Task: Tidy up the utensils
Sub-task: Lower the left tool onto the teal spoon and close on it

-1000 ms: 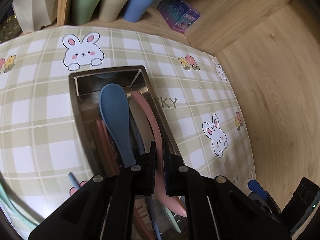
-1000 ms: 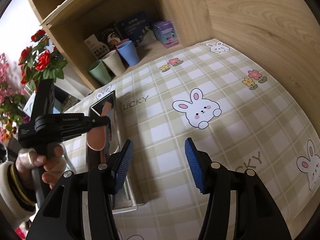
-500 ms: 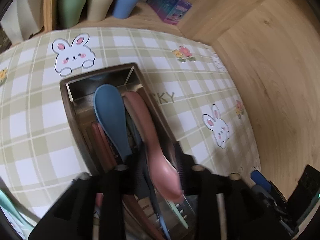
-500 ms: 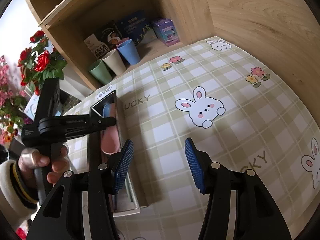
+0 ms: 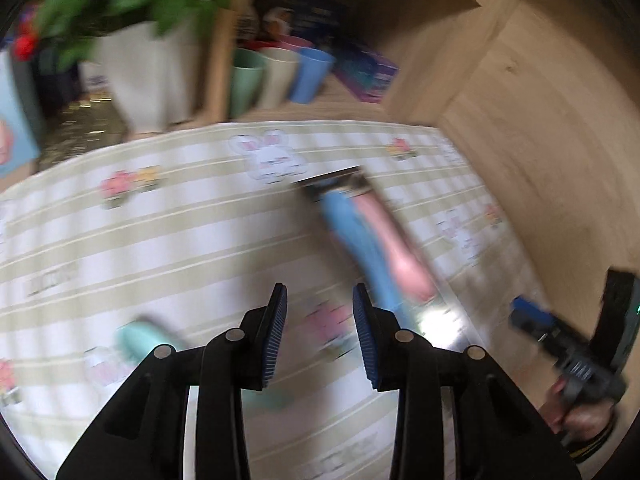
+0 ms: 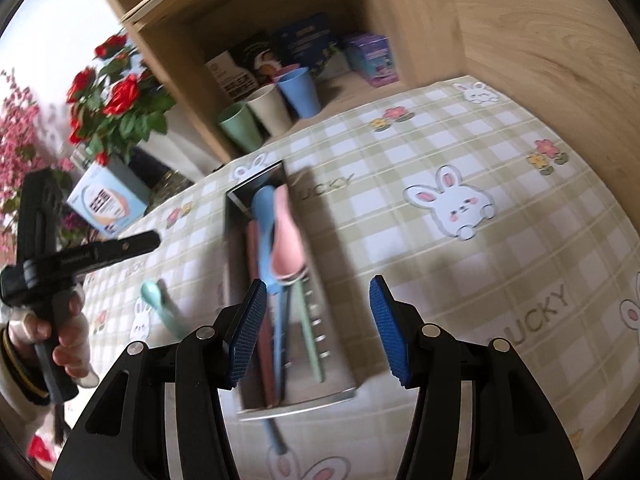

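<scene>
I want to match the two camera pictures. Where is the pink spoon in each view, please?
Left wrist view: the pink spoon is right of centre, blurred, in the metal tray.
Right wrist view: the pink spoon is left of centre, in the same tray.
Shared landmark: the blue spoon beside it.

Cloth (image 6: 460, 152) right of tray (image 6: 320, 312) bare and passable; left of tray a mint spoon (image 6: 158, 304); cups (image 6: 276, 106) and shelf wall (image 6: 176, 68) beyond.
</scene>
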Demonstrator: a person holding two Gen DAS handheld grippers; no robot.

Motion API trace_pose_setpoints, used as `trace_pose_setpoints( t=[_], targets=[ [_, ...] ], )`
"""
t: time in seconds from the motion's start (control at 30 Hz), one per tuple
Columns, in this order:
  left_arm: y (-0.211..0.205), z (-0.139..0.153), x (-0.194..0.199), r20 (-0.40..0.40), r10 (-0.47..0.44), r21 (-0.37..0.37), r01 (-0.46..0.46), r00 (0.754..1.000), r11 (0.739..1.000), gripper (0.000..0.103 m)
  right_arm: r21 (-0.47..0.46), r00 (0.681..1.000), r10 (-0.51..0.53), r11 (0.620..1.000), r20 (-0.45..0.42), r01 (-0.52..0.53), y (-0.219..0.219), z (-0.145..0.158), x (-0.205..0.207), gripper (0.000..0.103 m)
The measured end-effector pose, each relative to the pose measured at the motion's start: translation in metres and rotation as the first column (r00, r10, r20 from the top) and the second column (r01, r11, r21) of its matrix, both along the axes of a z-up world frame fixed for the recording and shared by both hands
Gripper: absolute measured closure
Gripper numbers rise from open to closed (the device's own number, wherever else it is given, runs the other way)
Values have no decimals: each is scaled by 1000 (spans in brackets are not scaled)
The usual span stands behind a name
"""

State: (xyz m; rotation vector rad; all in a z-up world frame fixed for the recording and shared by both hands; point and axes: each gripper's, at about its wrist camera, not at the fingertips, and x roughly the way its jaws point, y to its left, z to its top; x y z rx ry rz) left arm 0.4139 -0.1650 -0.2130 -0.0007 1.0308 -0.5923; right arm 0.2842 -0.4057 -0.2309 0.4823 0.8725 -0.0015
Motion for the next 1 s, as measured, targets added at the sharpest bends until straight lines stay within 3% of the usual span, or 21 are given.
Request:
trace_pose_setpoints(
  t=[0.13,0.3,0.5,0.6,0.7,0.87,1.0],
  targets=[
    [47,-7,-17,1,62,38,-62,998,997,70,-2,998,67,998,-8,-67,26,-1,4,51],
    [82,-29,-23,-74,154,43,-152,985,988,70,-9,994,104,995,-24,-104,50,0,9,51],
    [79,-52,-17,-184,251,-3,-256,950,967,73,-18,993,118,993,-31,-119,62,2,6,51],
    [80,-61,-10,-255,323,-56,-347,911,936,73,-25,993,111,993,-38,-112,57,3,4,51],
    [78,-68,-7,-294,367,-59,-400,883,915,73,-25,995,93,995,-40,-94,48,2,2,51],
    [72,-77,-3,-342,386,-70,-433,857,899,73,-13,996,78,997,-43,-79,40,-3,2,51],
    [66,-83,0,-343,390,-52,-432,854,900,73,-2,995,85,996,-48,-85,40,-8,2,51]
  ],
)
